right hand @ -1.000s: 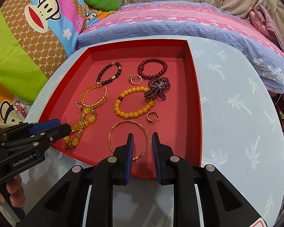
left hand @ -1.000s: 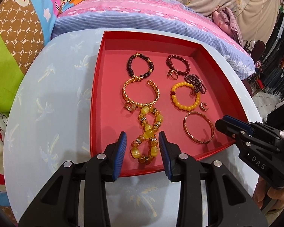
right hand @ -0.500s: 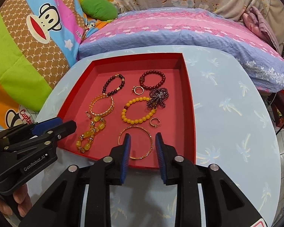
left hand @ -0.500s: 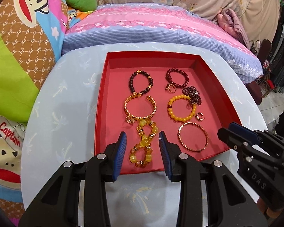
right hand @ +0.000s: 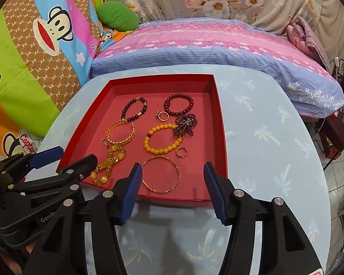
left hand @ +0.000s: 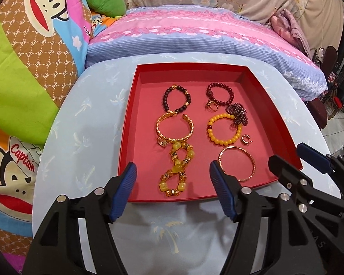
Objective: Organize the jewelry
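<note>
A red tray (left hand: pixel 127 123) (right hand: pixel 221 137) on a light blue table holds several bracelets and rings. An amber bead bracelet (left hand: pixel 175 168) (right hand: pixel 107 165) lies at the front left, a thin gold bangle (left hand: pixel 237 166) (right hand: pixel 161 174) at the front right, a yellow bead bracelet (left hand: pixel 223 128) (right hand: pixel 162 138) behind it. My left gripper (left hand: pixel 173 192) is open and empty above the tray's front edge. My right gripper (right hand: pixel 172 190) is open and empty, near the gold bangle. Each gripper shows in the other's view.
A gold cuff (left hand: pixel 174 128), dark bead bracelets (left hand: pixel 176 98) (left hand: pixel 220 94), a purple bead cluster (left hand: pixel 237 112) and small rings (left hand: pixel 246 138) lie further back. A pink and blue pillow (left hand: pixel 195 36) lies behind the table (left hand: pixel 89 123). Colourful bedding is at the left.
Both grippers have pulled back from the tray and risen. Both have opened wide from a narrow gap. The jewelry has not moved.
</note>
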`<state>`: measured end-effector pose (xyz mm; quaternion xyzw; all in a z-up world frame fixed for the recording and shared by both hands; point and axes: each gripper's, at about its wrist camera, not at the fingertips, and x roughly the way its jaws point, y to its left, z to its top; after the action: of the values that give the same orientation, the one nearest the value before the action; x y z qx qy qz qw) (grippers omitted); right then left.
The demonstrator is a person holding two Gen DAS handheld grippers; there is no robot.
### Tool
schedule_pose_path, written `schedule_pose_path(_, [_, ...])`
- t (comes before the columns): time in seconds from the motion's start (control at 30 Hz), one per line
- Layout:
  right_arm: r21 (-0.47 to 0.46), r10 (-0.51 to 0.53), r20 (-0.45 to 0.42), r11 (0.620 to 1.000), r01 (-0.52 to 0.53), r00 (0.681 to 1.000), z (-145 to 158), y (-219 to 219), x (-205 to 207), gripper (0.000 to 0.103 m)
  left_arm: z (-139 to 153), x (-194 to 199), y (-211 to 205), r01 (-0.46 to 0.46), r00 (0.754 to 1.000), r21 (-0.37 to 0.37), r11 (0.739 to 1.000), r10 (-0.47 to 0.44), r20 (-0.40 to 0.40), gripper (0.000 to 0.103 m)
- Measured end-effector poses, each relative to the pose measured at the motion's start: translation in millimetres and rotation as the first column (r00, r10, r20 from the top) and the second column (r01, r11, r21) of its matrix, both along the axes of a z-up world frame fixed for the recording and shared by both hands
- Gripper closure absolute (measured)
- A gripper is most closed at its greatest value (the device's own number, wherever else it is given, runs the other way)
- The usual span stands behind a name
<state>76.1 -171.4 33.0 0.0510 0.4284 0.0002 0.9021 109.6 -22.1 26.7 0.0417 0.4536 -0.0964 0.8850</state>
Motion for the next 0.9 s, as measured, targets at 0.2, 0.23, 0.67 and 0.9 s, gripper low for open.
schedule_pose_path(0.2, [-0.009, -0.013, -0.009, 1.0, 0.013, 1.0, 0, 0, -2, 0.047, 1, -3, -1, -0.017, 1.0, 0.023, 1.0, 0.017, 0.011, 0.036])
schedule_pose_path(0.23, [-0.01, -0.015, -0.011, 1.0, 0.015, 1.0, 0, 0, -3, 0.047, 1, -3, -1, -0.019, 1.0, 0.023, 1.0, 0.019, 0.01, 0.035])
schedule_pose_path(0.67, [0.001, -0.064, -0.038, 0.998, 0.064, 0.997, -3, -3, -9, 0.04, 0, -9, 1, -0.08, 0.997, 0.061, 0.995, 0.079, 0.019, 0.023])
schedule_pose_path(0.9, [-0.007, -0.081, -0.028, 0.997, 0.081, 0.996, -4, -6, -11, 0.034, 1, -10, 3, -0.098, 0.995, 0.079, 0.992, 0.096, 0.036, 0.016])
